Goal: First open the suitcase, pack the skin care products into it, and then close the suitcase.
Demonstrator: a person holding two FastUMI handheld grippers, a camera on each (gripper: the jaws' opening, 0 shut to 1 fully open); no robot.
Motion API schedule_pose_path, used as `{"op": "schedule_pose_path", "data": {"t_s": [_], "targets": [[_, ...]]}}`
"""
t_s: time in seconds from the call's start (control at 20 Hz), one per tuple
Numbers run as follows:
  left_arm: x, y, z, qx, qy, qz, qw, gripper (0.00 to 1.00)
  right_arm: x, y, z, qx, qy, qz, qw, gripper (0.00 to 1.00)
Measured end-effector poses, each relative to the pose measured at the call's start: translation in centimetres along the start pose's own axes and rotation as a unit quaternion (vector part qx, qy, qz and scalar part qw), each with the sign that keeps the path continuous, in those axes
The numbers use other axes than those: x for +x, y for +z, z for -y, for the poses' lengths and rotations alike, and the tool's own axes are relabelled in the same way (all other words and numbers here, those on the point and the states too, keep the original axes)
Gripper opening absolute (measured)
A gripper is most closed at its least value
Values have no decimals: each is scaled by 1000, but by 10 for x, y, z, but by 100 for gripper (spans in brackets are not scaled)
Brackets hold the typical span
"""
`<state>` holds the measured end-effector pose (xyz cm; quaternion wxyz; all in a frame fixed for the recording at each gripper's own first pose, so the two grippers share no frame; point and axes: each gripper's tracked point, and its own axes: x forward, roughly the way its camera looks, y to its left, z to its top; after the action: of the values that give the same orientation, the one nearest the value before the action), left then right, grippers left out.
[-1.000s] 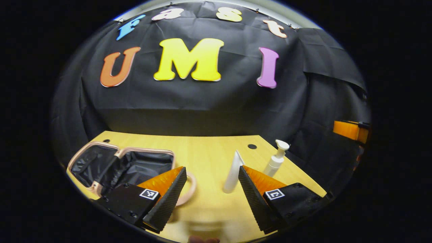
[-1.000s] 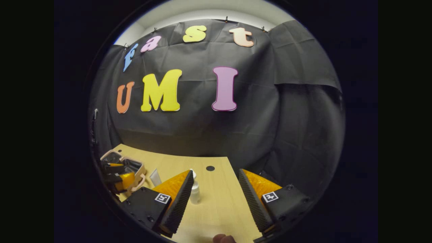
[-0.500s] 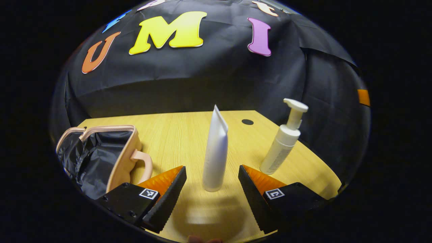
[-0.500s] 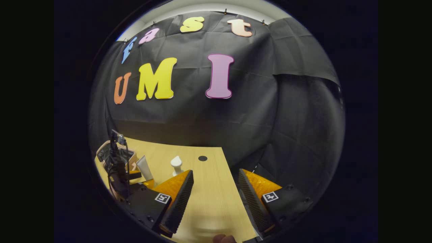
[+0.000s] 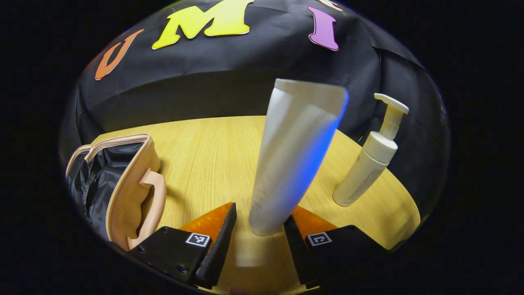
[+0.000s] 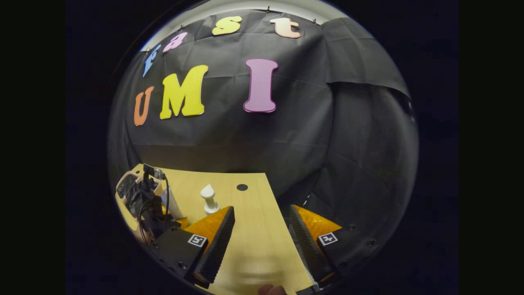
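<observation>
Broadly, the wooden table [image 5: 204, 143] carries the open suitcase [image 5: 127, 192] left of the upright white tube [image 5: 290, 155], with the pump bottle [image 5: 368, 164] standing right of the tube. The left gripper [image 5: 258, 237] brackets the tube's base, fingers spread, contact unclear. The right gripper [image 6: 262, 241] hovers spread over bare tabletop right of the tube.

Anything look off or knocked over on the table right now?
Nothing stands out. The white tube stands upright between the left gripper fingers, the pump bottle is upright beside it, and the suitcase lies open on the table. No spills.
</observation>
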<state>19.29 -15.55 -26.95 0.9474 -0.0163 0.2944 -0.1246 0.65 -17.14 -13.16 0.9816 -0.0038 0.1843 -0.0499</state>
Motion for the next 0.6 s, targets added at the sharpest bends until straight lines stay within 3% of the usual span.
{"op": "schedule_pose_path", "data": {"t_s": [0.15, 0.3, 0.35, 0.4, 0.45, 0.5, 0.6], "targets": [[1, -1, 1, 0, -6, -8, 1000, 50, 0, -6, -7, -6, 2, -5, 1000, 80], [-7, 1, -2, -10, -16, -10, 1000, 47, 0, -14, -14, -5, 7, -11, 1000, 80], [-12, 3, -3, -10, -20, -9, 1000, 53, 2, -17, -17, -3, 11, -13, 1000, 80], [-18, 7, -5, -9, -22, -6, 1000, 46, 3, -22, -22, 0, 20, -17, 1000, 80], [-26, 11, -6, -8, -23, -5, 1000, 52, 7, -29, -32, 1, 34, -24, 999, 80], [-37, 17, -6, -8, -27, -1, 1000, 46, 12, -35, -39, -2, 43, -29, 999, 80], [-67, 35, -7, -11, -30, 13, 999, 46, 27, -49, -57, -5, 69, -38, 997, 80]]}}
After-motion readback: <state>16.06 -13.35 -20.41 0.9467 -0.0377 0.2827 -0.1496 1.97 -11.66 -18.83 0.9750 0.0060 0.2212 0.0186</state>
